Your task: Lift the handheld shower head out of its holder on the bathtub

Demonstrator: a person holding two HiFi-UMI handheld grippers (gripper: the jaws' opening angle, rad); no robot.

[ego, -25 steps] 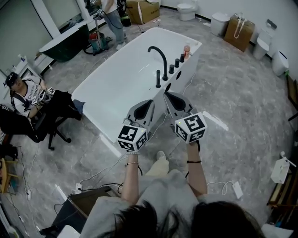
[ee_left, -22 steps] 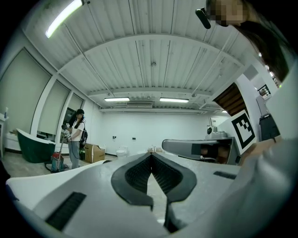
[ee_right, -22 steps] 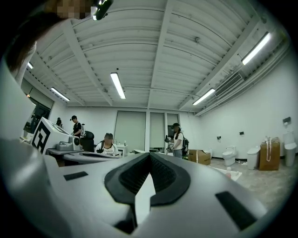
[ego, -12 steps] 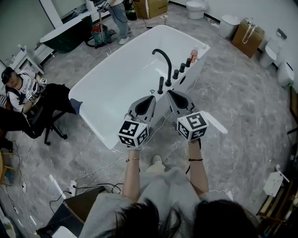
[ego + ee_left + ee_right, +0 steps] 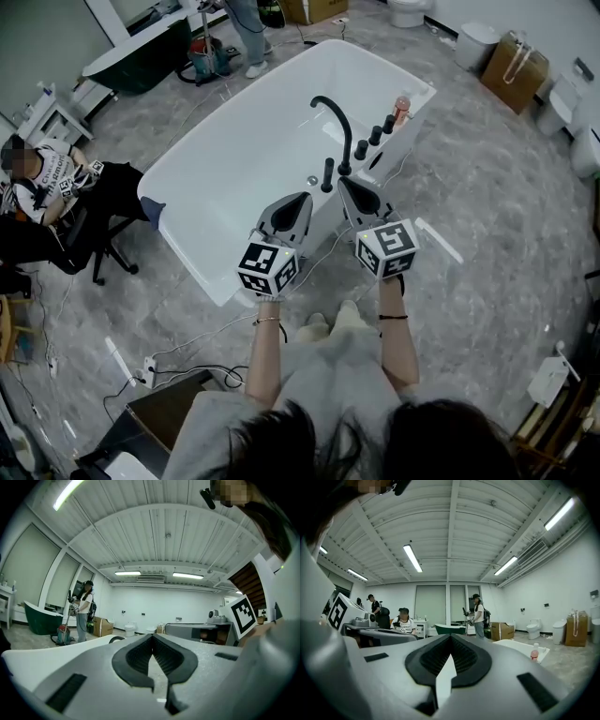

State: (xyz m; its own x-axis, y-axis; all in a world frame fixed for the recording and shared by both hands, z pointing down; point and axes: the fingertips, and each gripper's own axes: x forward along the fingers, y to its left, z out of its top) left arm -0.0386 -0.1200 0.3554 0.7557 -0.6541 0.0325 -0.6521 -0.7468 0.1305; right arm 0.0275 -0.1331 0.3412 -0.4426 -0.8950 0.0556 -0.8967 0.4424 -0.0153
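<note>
The white bathtub [image 5: 234, 178] lies ahead in the head view. On its right rim stand a black arched faucet [image 5: 333, 117], a row of black knobs [image 5: 375, 137] and the black handheld shower head [image 5: 327, 175], upright in its holder. My left gripper [image 5: 305, 199] is shut and empty just short of the tub's near rim. Beside it my right gripper [image 5: 343, 184] is also shut and empty, its tips close to the shower head without touching it. In the left gripper view the left gripper [image 5: 152, 637] shows only the room beyond its tips, and in the right gripper view so does the right gripper [image 5: 450, 637].
A pink bottle [image 5: 401, 108] stands at the far end of the rim, and the same bottle [image 5: 534, 653] shows in the right gripper view. A person sits on a chair [image 5: 42, 187] at left; another stands beyond the tub [image 5: 246, 23]. Cables and a power strip [image 5: 150, 366] lie on the floor.
Both grippers have moved forward toward the tub's near rim, side by side and still shut. The shower head and faucet now sit closer to their tips.
</note>
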